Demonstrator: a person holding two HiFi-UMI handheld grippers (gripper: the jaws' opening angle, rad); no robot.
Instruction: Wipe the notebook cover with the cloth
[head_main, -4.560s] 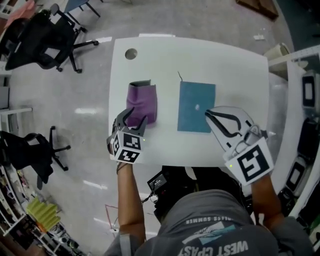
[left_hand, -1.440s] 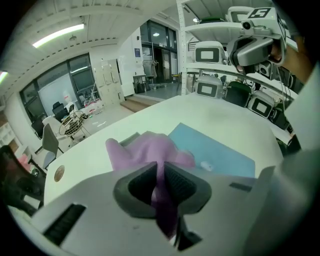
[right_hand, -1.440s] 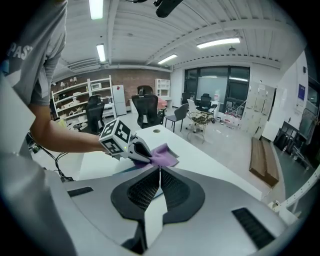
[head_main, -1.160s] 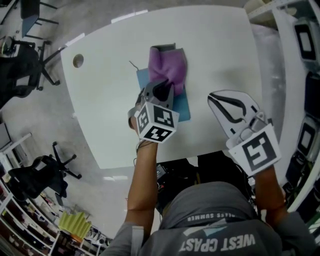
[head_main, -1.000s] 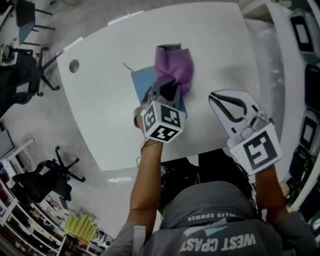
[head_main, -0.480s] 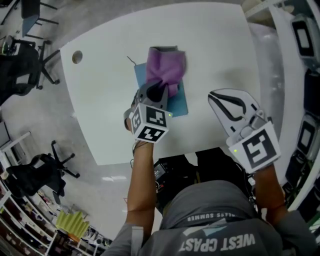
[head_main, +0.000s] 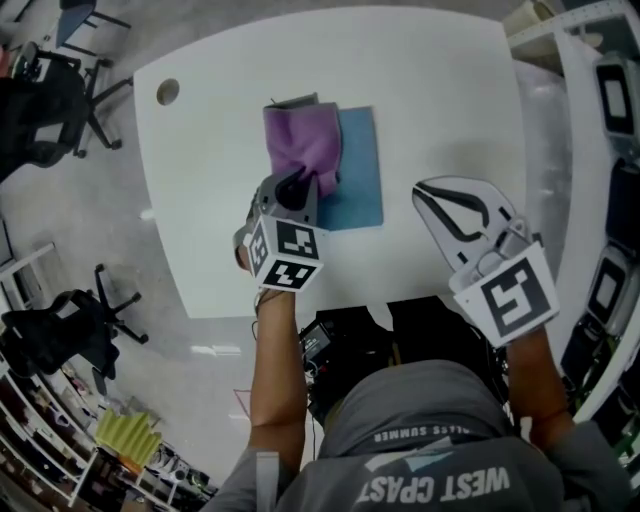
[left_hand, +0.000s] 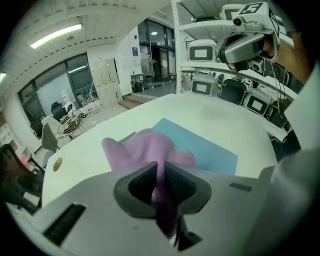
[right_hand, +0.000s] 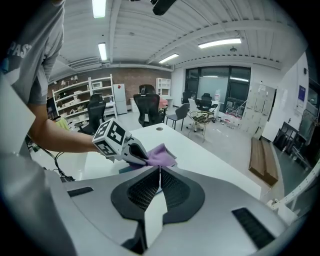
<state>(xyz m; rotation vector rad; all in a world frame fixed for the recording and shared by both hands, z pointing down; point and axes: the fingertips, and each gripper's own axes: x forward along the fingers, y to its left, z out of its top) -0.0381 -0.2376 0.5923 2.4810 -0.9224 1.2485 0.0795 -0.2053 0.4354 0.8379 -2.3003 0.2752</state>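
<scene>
A blue notebook (head_main: 358, 168) lies flat on the white table (head_main: 450, 90). A purple cloth (head_main: 300, 145) covers its left part and hangs over its left edge. My left gripper (head_main: 297, 188) is shut on the cloth's near end. In the left gripper view a fold of the cloth (left_hand: 146, 150) is pinched between the dark pads (left_hand: 180, 181), and the notebook (left_hand: 202, 148) shows behind it. My right gripper (head_main: 420, 192) hovers over bare table to the right of the notebook, shut with nothing in it. In the right gripper view the left gripper's marker cube (right_hand: 112, 137) and the cloth (right_hand: 161, 155) show ahead.
A round cable hole (head_main: 167, 91) sits in the table's far left corner. Black office chairs (head_main: 45, 100) stand on the floor at the left. Shelves with equipment (head_main: 612, 110) run along the right side. The table's front edge lies just below both grippers.
My left gripper has dragged the cloth leftward across the notebook, uncovering the notebook's right part. The right gripper has stayed near the table's front right.
</scene>
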